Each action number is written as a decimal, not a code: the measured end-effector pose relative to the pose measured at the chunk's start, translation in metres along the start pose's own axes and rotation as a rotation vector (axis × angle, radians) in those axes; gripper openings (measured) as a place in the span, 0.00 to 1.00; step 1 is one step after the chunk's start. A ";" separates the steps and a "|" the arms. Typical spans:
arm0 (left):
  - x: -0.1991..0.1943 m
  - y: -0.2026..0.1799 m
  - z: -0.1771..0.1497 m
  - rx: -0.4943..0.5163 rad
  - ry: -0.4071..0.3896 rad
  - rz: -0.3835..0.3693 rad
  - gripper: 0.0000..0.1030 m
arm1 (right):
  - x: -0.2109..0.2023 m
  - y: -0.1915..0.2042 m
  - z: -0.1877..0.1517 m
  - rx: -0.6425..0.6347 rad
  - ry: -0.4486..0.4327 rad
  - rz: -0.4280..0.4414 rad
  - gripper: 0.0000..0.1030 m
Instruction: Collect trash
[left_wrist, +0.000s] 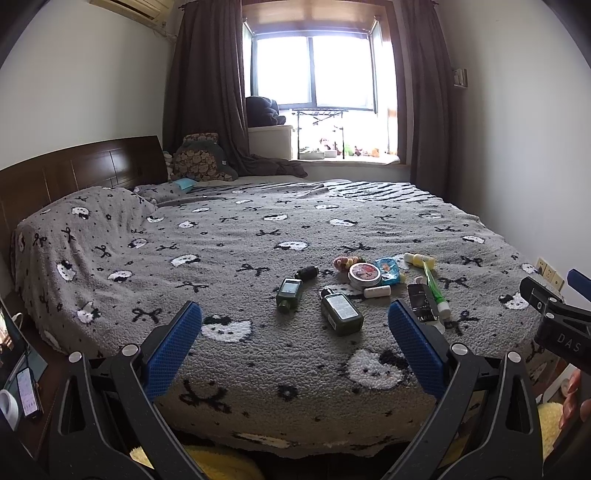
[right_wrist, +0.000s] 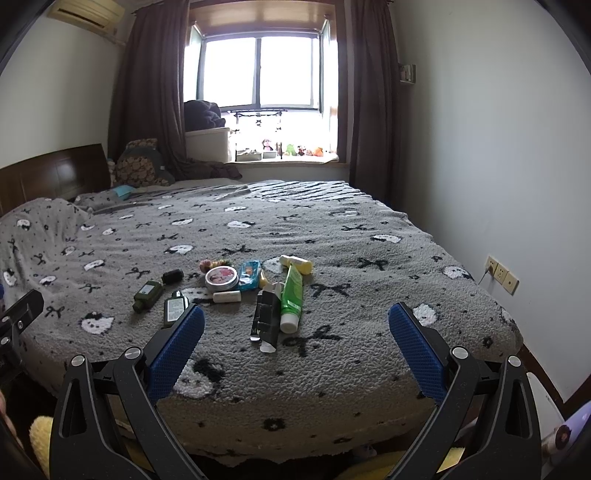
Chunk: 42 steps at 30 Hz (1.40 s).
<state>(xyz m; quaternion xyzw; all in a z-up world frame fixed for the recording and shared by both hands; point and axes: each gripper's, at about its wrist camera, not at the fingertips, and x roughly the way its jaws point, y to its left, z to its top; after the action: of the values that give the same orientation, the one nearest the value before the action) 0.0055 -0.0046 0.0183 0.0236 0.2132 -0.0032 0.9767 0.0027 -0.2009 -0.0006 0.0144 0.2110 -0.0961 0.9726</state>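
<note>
Trash here is a loose cluster of small toiletries lying on the grey cat-print blanket (right_wrist: 369, 236) near the foot of the bed, ahead of both tools and touched by neither.

Going left to right in the right wrist view: a dark green bottle (right_wrist: 147, 291) and a second one (right_wrist: 174, 308) lie flat; they look rigid, smooth and probably the heaviest pieces, best pinched across the flat body rather than the narrow cap. Behind them sits a small black cylinder (right_wrist: 172, 276), likely to roll. Next the round tin (right_wrist: 221, 277), stiff and low, so a grip across its rim seems safest. A white stick-like tube (right_wrist: 226, 296) lies just in front of it, and a blue wrapper (right_wrist: 249, 274) beside it, soft and light, to be nipped at an edge. The opened black carton (right_wrist: 266, 314) should crush easily. The green tube (right_wrist: 291, 297) touches it, pliable and slippery; take it near the cap.

The left gripper (left_wrist: 295, 334) and right gripper (right_wrist: 295, 334) both stand spread wide, holding nothing.
</note>
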 end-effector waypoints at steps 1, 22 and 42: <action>0.001 0.000 0.001 0.000 -0.001 -0.001 0.93 | 0.000 0.000 0.000 0.000 0.000 0.000 0.97; -0.011 0.002 -0.006 0.002 -0.020 -0.008 0.93 | -0.001 0.004 0.000 -0.005 -0.005 0.004 0.97; -0.012 0.002 -0.008 0.004 -0.024 -0.005 0.93 | -0.003 0.001 -0.002 -0.002 -0.011 0.002 0.97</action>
<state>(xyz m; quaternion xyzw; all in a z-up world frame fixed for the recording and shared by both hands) -0.0090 -0.0023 0.0160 0.0247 0.2016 -0.0065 0.9791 -0.0003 -0.1993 -0.0016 0.0129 0.2059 -0.0952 0.9739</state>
